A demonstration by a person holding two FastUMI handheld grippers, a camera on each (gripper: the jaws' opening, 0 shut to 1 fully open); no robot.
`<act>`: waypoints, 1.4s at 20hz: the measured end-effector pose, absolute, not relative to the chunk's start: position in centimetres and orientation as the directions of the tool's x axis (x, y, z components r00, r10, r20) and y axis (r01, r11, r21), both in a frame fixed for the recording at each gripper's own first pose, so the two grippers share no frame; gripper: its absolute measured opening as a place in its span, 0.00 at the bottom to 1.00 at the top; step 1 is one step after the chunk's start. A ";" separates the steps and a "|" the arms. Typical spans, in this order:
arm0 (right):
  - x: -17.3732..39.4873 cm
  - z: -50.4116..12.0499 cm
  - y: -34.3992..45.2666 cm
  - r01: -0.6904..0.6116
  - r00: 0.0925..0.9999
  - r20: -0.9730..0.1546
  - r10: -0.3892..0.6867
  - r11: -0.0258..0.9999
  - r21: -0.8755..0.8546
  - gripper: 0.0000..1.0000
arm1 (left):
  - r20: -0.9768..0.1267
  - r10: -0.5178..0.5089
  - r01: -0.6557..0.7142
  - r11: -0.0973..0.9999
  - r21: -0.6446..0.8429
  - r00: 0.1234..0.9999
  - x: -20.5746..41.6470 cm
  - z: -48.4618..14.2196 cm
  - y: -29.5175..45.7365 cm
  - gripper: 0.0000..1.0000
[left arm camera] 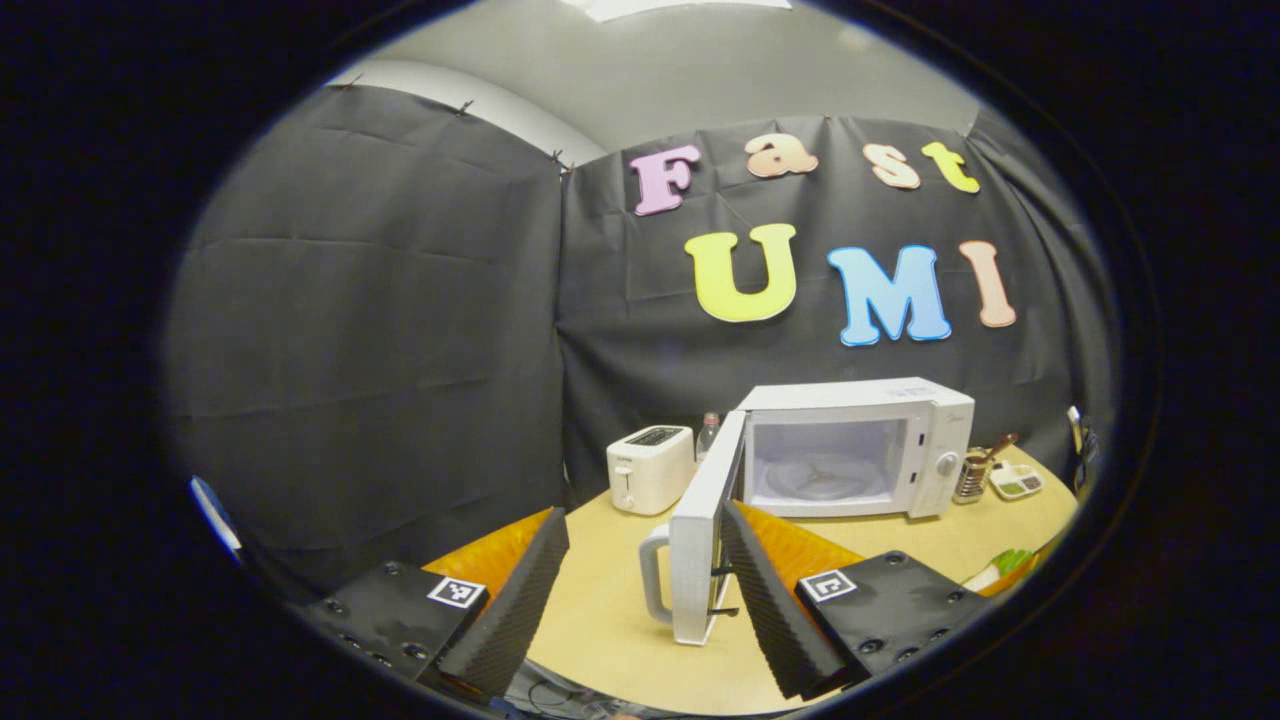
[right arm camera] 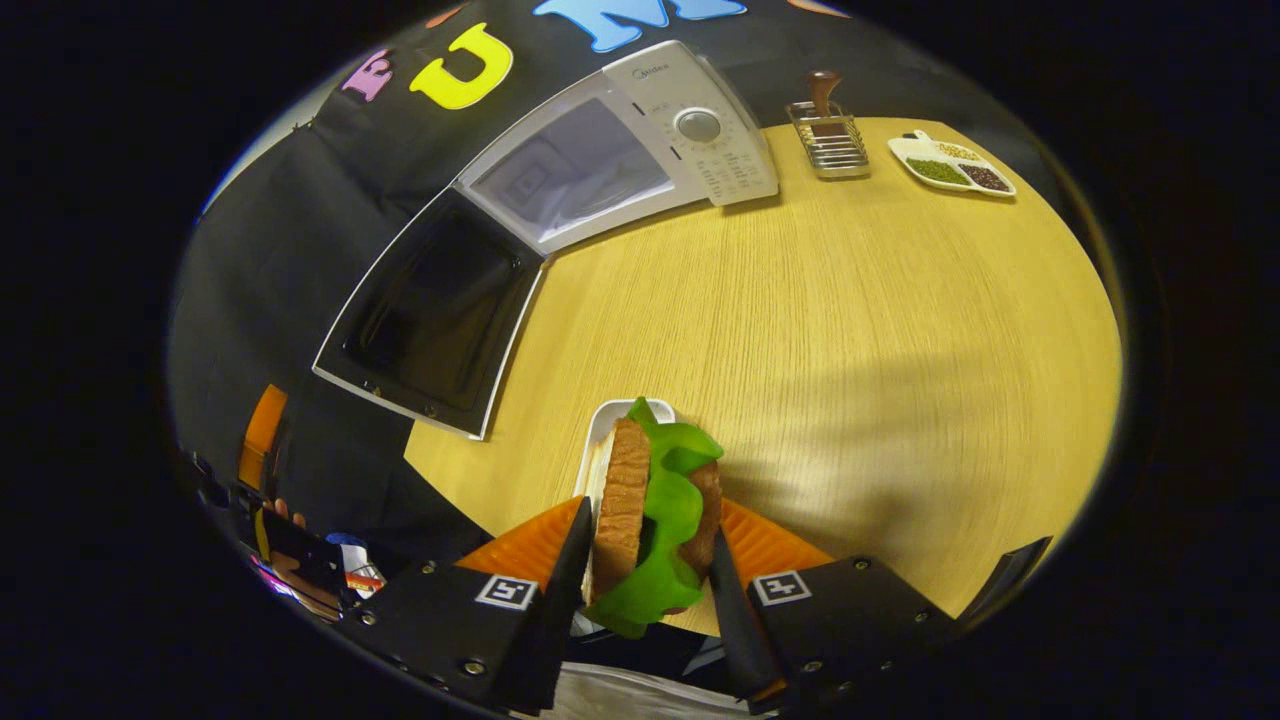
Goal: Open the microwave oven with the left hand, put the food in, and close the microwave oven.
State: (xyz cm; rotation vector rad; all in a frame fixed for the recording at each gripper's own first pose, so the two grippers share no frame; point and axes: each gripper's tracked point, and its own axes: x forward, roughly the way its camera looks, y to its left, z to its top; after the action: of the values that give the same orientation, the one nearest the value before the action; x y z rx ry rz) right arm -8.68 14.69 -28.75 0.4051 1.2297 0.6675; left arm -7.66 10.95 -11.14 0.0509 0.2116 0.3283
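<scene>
Two claws: left claw (left arm camera: 630, 600) wide beside the white microwave's open door (left arm camera: 697, 540); right claw (right arm camera: 640, 590) pinching a lettuce-layered burger (right arm camera: 655, 520). Layers may slip during transfer.

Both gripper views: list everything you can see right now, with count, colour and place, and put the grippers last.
microwave oven: 1, white, back of the table, cavity visible
microwave door: 1, white with dark inner window, swung open to the oven's left
toaster: 1, white, left of the oven
bottle: 1, clear, behind the toaster
wire rack: 1, metal, right of the oven, holding a brown-handled item
divided dish: 1, white, with green and dark contents, right of the rack
sandwich: 1, brown with green lettuce, on edge between the right gripper's fingers
white tray: 1, under the sandwich
table: 1, light wood
left gripper: open, near the door
right gripper: shut on the sandwich
</scene>
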 end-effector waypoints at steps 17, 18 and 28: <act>-0.3 -20.2 21.8 -0.224 0.385 -0.625 0.679 0.726 0.650 0.30 | -0.063 0.147 -0.147 0.989 0.002 0.987 3.1 -5.8 12.2 0.99; 0.8 -19.7 23.0 -0.218 0.411 -0.609 0.679 0.721 0.657 0.31 | -0.054 0.136 -0.136 0.991 0.000 0.989 3.8 -5.3 12.9 0.99; 12.0 -18.9 31.7 -0.139 0.634 -0.472 0.613 0.690 0.710 0.30 | -0.036 0.149 -0.149 0.989 0.014 0.988 7.0 -4.8 23.2 0.99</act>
State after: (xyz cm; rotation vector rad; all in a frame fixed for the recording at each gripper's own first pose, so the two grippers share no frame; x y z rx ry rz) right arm 11.97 31.75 -18.86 0.6850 0.7711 0.4708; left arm 7.05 23.16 -4.81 0.0109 0.0369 0.1498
